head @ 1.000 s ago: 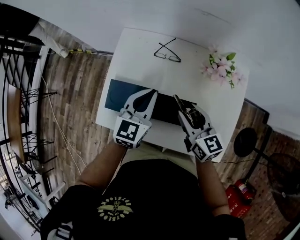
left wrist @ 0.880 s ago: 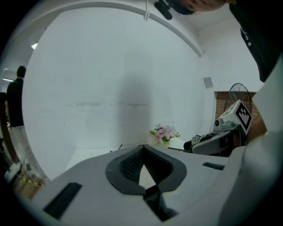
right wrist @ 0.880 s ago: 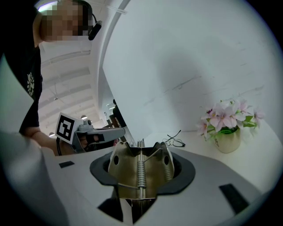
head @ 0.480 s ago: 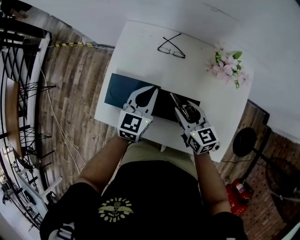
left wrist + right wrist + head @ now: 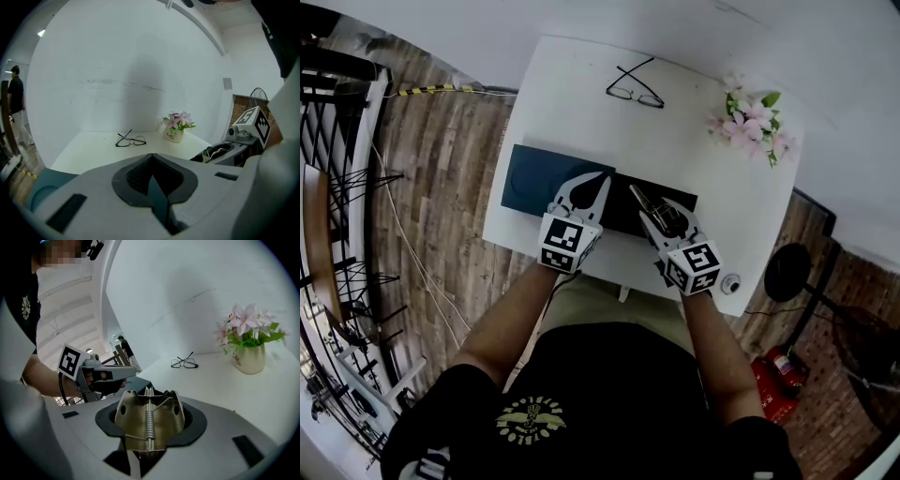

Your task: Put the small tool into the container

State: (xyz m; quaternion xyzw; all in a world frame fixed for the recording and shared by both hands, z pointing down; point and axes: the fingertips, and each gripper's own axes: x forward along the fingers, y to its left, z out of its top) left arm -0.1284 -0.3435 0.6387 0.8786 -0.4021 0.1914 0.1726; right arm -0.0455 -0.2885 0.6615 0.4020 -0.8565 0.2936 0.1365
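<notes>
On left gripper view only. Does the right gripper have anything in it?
Observer: Yes, the right gripper is shut on a brass spring tool.
Operator: Where's the container?
Observer: Head view shows a flat teal-and-black case, likely it, at the table's near edge. The tool's tip is over its black half.

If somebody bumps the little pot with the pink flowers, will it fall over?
Probably not easily: the pot looks squat and stands upright on the white table. A hard shove might tip it, since the flowers spread wider than the pot. It looks like ceramic, so it could chip.
</notes>
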